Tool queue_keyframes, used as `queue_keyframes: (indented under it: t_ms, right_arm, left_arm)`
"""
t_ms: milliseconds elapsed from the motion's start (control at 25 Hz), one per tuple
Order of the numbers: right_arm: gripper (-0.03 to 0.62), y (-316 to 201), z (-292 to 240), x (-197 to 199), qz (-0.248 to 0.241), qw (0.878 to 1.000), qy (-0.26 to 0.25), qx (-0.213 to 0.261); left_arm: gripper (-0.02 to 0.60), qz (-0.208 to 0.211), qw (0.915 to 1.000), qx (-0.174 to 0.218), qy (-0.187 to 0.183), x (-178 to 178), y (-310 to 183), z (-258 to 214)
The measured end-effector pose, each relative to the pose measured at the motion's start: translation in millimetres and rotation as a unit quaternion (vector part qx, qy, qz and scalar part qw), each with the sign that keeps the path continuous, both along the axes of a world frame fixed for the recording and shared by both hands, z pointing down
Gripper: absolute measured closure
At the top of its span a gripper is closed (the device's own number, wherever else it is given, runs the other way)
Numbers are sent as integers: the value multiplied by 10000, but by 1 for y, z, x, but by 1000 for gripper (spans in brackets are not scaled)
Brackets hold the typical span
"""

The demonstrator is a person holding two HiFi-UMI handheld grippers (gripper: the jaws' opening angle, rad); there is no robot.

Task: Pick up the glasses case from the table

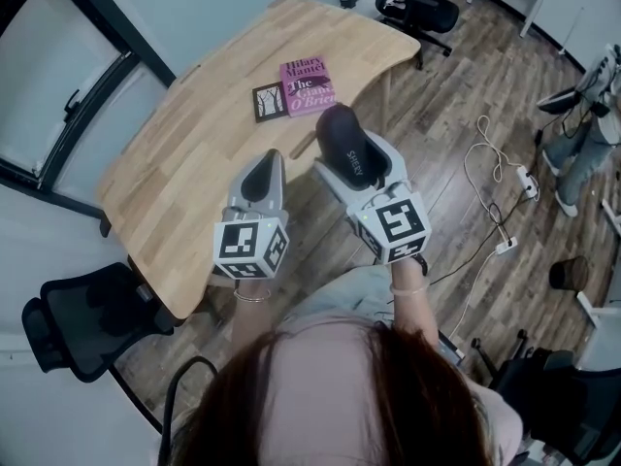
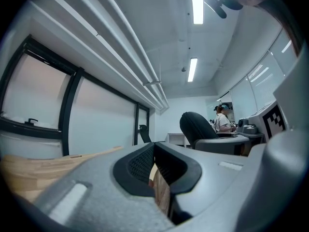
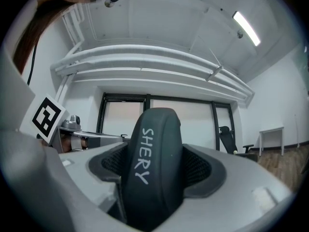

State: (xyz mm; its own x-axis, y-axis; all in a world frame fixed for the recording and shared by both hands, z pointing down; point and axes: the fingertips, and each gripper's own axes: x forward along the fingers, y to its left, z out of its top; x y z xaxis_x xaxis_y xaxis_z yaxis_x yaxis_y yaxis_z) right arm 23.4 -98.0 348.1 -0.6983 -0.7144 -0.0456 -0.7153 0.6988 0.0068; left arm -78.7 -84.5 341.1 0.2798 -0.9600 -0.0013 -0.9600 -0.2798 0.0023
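Right gripper view: my right gripper (image 1: 351, 163) pinches the glasses case (image 3: 150, 168) clear of the table (image 1: 184, 163); left gripper (image 2: 155, 170) jaws pressed together, unneeded.

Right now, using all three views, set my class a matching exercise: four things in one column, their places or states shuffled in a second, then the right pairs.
Things
1. dark grey oval glasses case
2. pink paperback book
3. left gripper
4. black office chair

Places or states
A. lying flat on the light wooden table
B. on the floor beyond the table's far end
C. jaws together, holding nothing
D. clamped between the jaws of the right gripper

Pairs: 1-D, 2-A, 3-C, 4-B
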Motion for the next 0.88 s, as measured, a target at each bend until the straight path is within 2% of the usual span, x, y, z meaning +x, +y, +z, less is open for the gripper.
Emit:
queue_keyframes:
  t_ms: [880]
  right_arm:
    - [243,-6,9,-21,124,9999,26,-68]
  left_arm:
    - [572,256,9996,-86,58,-10,0,16]
